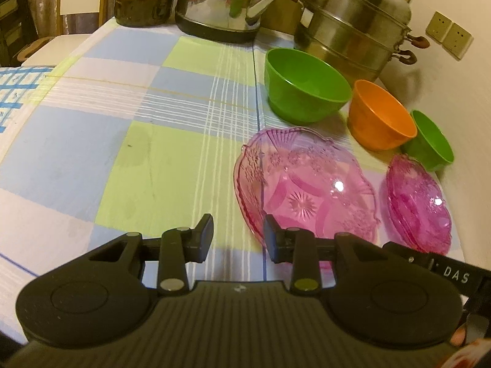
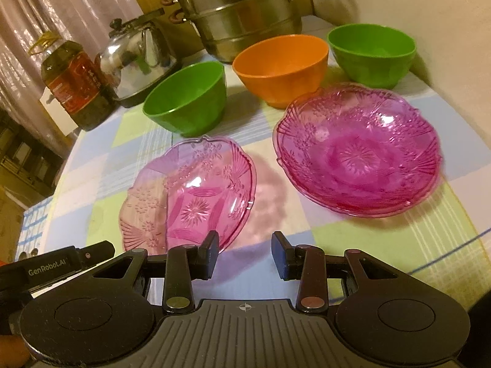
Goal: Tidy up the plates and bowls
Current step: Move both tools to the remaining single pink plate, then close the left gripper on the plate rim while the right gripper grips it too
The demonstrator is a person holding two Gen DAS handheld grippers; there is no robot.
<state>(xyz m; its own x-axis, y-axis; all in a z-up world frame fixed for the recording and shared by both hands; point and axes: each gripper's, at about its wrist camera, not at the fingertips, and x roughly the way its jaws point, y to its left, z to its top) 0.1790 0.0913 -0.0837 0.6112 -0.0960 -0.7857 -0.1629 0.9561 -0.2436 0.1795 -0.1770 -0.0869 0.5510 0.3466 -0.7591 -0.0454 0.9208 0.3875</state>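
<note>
The single pink cut-glass plate [image 1: 303, 184] lies near the table's front edge, its rim just ahead of the left gripper [image 1: 237, 237], whose jaws stand part open and empty, as do the right gripper [image 2: 245, 253] jaws.

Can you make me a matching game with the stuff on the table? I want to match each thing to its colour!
Things:
1. middle bowl
2. kettle
3. single plate
4. bowl beside the kettle

Colours:
A. green
B. see-through pink
C. orange
D. shiny silver

Pairs: 1-C, 2-D, 3-B, 4-A
</note>
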